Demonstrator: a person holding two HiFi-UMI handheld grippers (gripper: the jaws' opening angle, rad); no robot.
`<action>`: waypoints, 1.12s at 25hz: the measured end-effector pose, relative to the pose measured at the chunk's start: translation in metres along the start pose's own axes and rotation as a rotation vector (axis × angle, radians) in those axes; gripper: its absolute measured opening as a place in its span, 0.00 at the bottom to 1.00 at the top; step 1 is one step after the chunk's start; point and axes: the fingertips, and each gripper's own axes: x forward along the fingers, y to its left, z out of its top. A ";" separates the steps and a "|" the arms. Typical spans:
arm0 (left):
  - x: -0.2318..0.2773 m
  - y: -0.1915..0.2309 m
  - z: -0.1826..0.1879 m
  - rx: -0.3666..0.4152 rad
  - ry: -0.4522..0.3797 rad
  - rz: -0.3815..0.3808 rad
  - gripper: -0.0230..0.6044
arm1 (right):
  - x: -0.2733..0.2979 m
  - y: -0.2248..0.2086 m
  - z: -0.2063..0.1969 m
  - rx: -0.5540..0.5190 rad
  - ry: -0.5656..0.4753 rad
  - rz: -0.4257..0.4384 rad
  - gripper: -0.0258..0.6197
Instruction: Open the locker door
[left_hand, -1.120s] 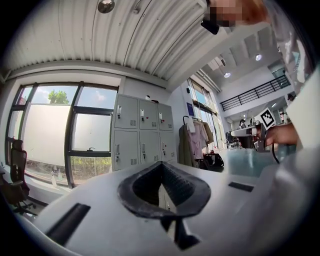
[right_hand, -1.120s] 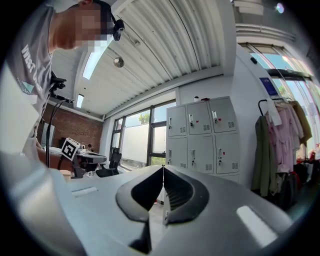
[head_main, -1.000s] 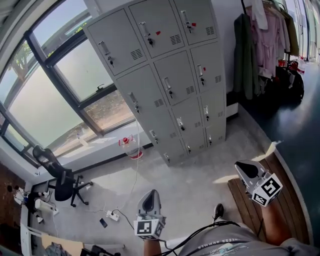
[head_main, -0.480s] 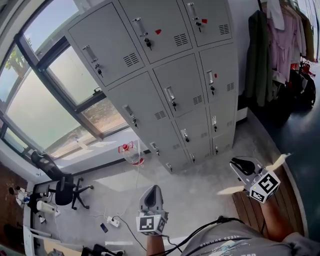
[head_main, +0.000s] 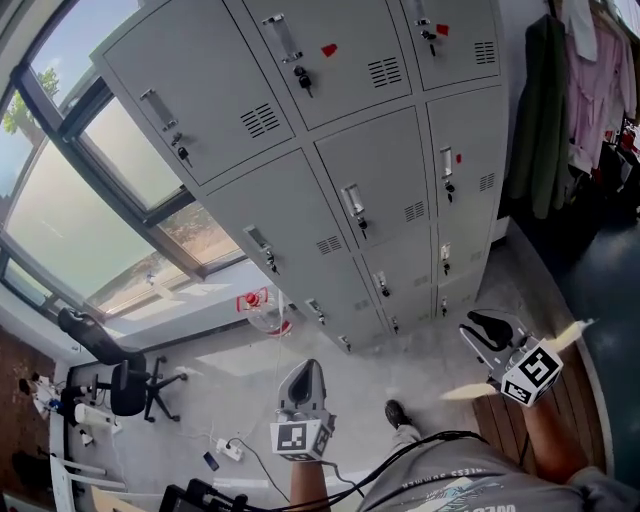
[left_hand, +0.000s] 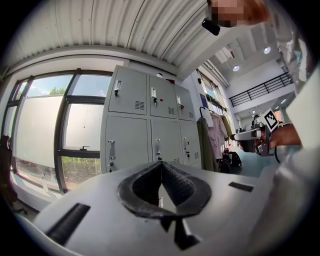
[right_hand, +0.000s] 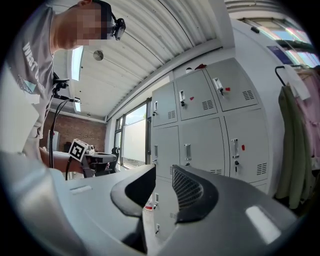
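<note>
1. Locker bank (head_main: 385, 165): stands ahead beside the window (head_main: 90, 200); every visible door is shut.
2. Right gripper (head_main: 483, 327): fingers have just been opening, now wide apart with nothing between them, well apart from any door handle (head_main: 352, 199).
3. Left gripper (head_main: 303, 372): fingers closed, empty.
4. Judgement: approach, grasp and pull all remain.

Lockers (head_main: 330, 150) between window (head_main: 90, 210) and clothes (head_main: 590, 90)
</note>
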 end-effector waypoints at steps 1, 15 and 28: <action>0.014 0.009 -0.002 0.001 -0.002 -0.006 0.05 | 0.013 -0.008 -0.002 0.002 -0.001 -0.010 0.18; 0.176 0.126 0.005 0.063 -0.035 -0.116 0.05 | 0.221 -0.074 0.015 0.014 -0.040 -0.027 0.18; 0.257 0.260 -0.003 0.022 0.025 0.382 0.28 | 0.288 -0.131 0.008 0.014 0.023 -0.016 0.18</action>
